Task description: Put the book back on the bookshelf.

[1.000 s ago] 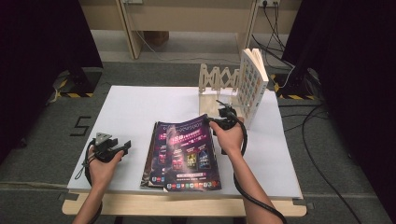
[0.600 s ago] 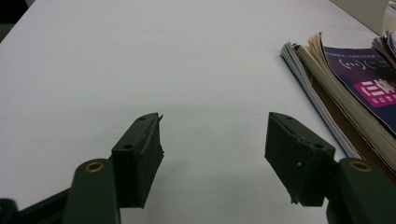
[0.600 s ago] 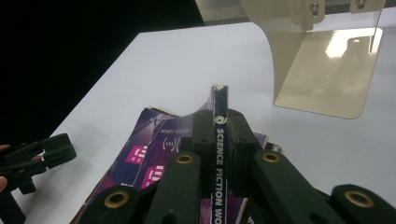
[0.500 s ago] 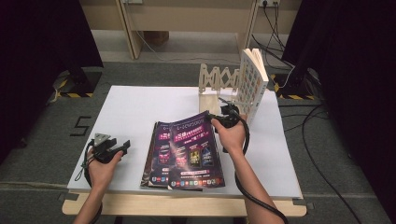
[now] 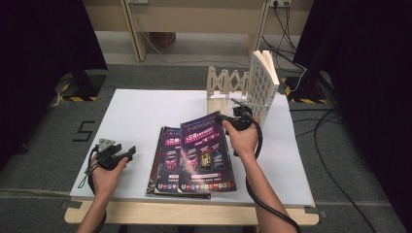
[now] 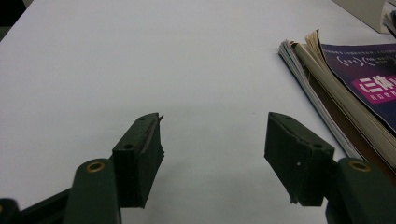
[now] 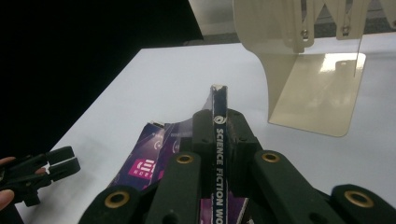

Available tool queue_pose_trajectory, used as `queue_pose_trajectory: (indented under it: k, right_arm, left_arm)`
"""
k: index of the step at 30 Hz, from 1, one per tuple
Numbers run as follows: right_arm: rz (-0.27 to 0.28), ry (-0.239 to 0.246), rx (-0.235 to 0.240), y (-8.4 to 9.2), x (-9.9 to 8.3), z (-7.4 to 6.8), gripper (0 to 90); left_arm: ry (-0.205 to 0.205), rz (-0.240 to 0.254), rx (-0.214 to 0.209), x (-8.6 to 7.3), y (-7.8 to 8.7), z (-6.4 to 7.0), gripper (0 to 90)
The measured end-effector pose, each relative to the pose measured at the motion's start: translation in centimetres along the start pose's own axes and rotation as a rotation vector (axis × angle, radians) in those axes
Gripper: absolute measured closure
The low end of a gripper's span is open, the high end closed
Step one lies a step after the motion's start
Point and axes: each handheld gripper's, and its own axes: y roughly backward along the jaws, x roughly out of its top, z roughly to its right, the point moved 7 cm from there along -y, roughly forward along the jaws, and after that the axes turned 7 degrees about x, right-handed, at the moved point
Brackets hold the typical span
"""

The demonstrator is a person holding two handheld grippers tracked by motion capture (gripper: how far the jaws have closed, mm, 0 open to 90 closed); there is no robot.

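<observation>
Here your white counter point(image 5: 136, 121) carries two purple magazines; the top magazine point(image 5: 206, 153) is tilted up, its spine clamped in your right hand-held gripper point(image 7: 218, 135), likely bound for the wooden bookend rack point(image 5: 228, 87). A standing book point(image 5: 262, 87) already crowds that rack. Your left hand-held gripper point(image 6: 212, 149) rests spread wide, holding nothing.

Grey carpet floor point(image 5: 43, 131), black curtains point(image 5: 39, 39) both sides, wooden furniture, possibly desk point(image 5: 194, 19), behind.
</observation>
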Motion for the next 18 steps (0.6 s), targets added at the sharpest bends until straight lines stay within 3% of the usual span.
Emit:
queue_pose_trajectory:
  k: [18]
  right_arm:
    - [0.071, 0.009, -0.044, 2.5, 2.3, 0.7, 85.0]
  left_arm:
    - [-0.009, -0.001, -0.001, 0.0, 0.0, 0.1, 36.1]
